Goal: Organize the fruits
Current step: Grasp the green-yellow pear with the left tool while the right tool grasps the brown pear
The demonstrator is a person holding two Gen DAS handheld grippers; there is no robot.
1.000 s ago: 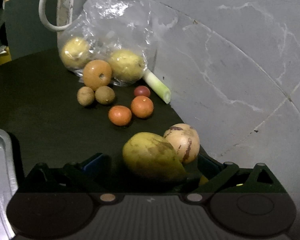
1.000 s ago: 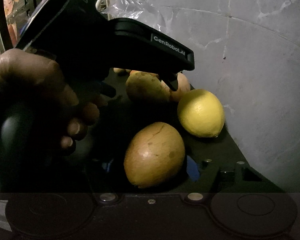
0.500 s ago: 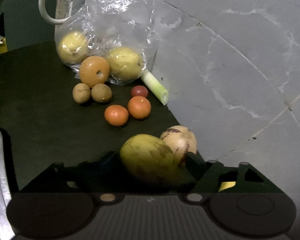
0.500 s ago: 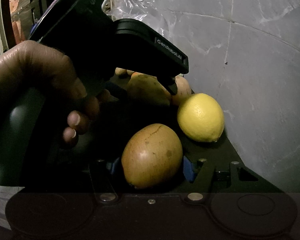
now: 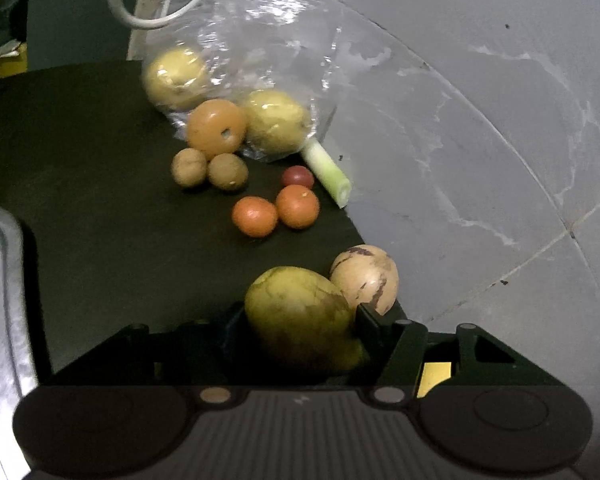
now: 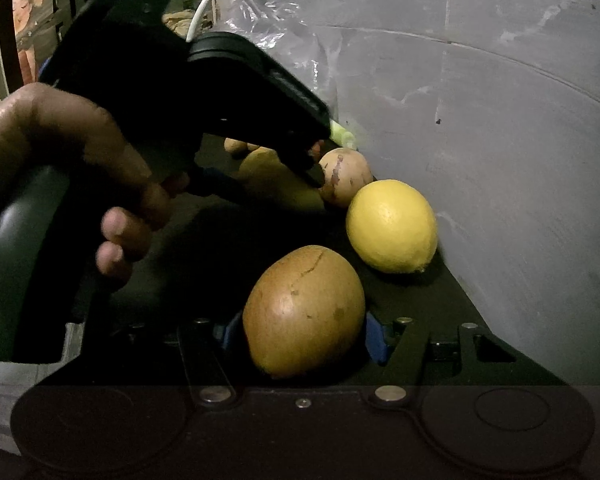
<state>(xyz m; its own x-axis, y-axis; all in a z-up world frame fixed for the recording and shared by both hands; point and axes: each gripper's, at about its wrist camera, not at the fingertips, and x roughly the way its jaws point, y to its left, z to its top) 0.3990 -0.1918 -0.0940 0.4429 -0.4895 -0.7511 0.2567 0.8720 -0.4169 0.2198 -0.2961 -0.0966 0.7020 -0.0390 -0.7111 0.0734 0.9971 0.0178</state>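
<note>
While both grippers pinch fruit, left gripper (image 5: 300, 320) clasps green mango (image 5: 300, 320), long axis toward 10 o'clock; right gripper (image 6: 304, 328) clasps brown mango (image 6: 304, 312); lemon (image 6: 392, 226) at 1 o'clock.

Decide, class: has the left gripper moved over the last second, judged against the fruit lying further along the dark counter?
Yes. The left gripper has closed around the green mango, sliding rightward: the two small oranges now sit left of its centre.

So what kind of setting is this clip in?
Probably a home kitchen counter: a dark worktop against a grey marbled tile wall, loose fruit, a clear plastic bag of yellow fruit, and a metal tray rim.
</note>
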